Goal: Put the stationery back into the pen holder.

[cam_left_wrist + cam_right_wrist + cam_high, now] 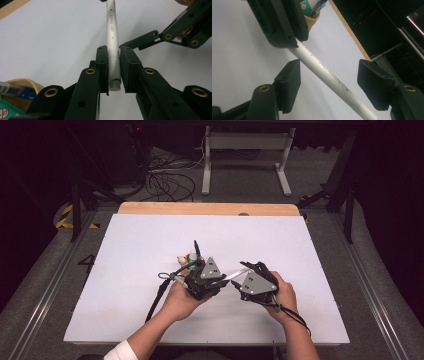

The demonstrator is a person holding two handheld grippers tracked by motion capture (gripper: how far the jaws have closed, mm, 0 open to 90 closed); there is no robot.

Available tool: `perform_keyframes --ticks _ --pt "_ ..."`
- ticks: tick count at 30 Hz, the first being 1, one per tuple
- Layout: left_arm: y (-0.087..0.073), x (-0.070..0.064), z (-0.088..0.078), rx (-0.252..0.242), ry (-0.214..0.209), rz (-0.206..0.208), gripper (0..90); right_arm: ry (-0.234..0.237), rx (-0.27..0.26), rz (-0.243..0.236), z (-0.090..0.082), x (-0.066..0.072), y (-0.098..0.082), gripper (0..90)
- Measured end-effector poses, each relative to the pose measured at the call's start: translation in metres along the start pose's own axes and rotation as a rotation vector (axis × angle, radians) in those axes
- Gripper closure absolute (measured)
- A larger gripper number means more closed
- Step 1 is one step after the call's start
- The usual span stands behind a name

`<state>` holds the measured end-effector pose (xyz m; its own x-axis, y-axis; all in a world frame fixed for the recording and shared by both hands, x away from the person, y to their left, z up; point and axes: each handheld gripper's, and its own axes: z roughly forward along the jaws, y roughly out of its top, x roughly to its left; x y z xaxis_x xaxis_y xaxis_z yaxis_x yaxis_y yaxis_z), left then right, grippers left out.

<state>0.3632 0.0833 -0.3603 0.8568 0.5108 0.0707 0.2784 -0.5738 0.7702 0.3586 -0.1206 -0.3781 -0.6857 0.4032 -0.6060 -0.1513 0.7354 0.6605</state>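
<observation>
High view: you hold one white pen (235,275) above the white surface (150,240), left gripper (206,281) to right gripper (252,281); one tan cup (186,261) stands just behind.

Left gripper view: clamped on the pen's (113,47) end; keep it steady.

Right gripper view: jaws half-wide, pads not touching the barrel (329,75). Centre the barrel, then close squarely. Two grippers.

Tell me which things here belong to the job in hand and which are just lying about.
In the job:
- white cylindrical pen printed KEY POINTS
- left gripper, shut on the pen's end
- right gripper, jaws open either side of the barrel

Lying about:
- tan round cup holding a blue pen
- white table sheet
- white metal stand on the floor beyond
</observation>
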Motion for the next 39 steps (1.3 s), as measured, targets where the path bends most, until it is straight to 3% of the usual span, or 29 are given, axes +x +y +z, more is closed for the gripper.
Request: perform_keyframes --ticks 8,13,14,18,21,22,28,33,34,39 --pt "0.0 0.001 -0.001 -0.001 -0.004 -0.001 77.9 -0.011 0.039 -0.084 0.005 0.008 0.001 47.5" --pt "-0.001 0.001 0.0 0.008 -0.014 -0.005 77.8 -0.047 0.054 -0.14 0.007 0.012 0.002 55.2" --pt "-0.001 0.002 0.0 0.009 -0.017 -0.007 77.8 -0.005 0.069 -0.174 0.006 0.013 0.002 57.5" --pt "-0.002 0.002 0.002 0.007 -0.026 -0.015 77.5 -0.038 0.075 -0.245 0.009 0.019 0.002 68.7" --pt "-0.004 0.003 0.001 0.0 -0.016 -0.019 75.7 -0.004 0.104 -0.32 0.011 0.022 0.001 75.8" --pt "-0.005 0.004 0.0 -0.003 -0.014 -0.03 73.7 0.005 0.111 -0.324 0.013 0.023 0.0 78.5" --pt "-0.014 0.007 -0.002 -0.021 0.009 -0.051 57.8 0.037 0.114 -0.284 0.017 0.025 0.0 78.8" --pt "-0.021 0.013 -0.007 -0.027 0.023 -0.059 49.9 0.044 0.075 -0.165 0.017 0.019 -0.003 78.8" --pt "-0.022 0.014 -0.009 -0.033 0.024 -0.06 48.5 0.028 0.057 -0.12 0.018 0.019 -0.003 78.8" --pt "-0.027 0.016 -0.016 -0.062 0.039 -0.044 42.8 0.027 0.03 -0.024 0.018 0.015 -0.004 78.8"
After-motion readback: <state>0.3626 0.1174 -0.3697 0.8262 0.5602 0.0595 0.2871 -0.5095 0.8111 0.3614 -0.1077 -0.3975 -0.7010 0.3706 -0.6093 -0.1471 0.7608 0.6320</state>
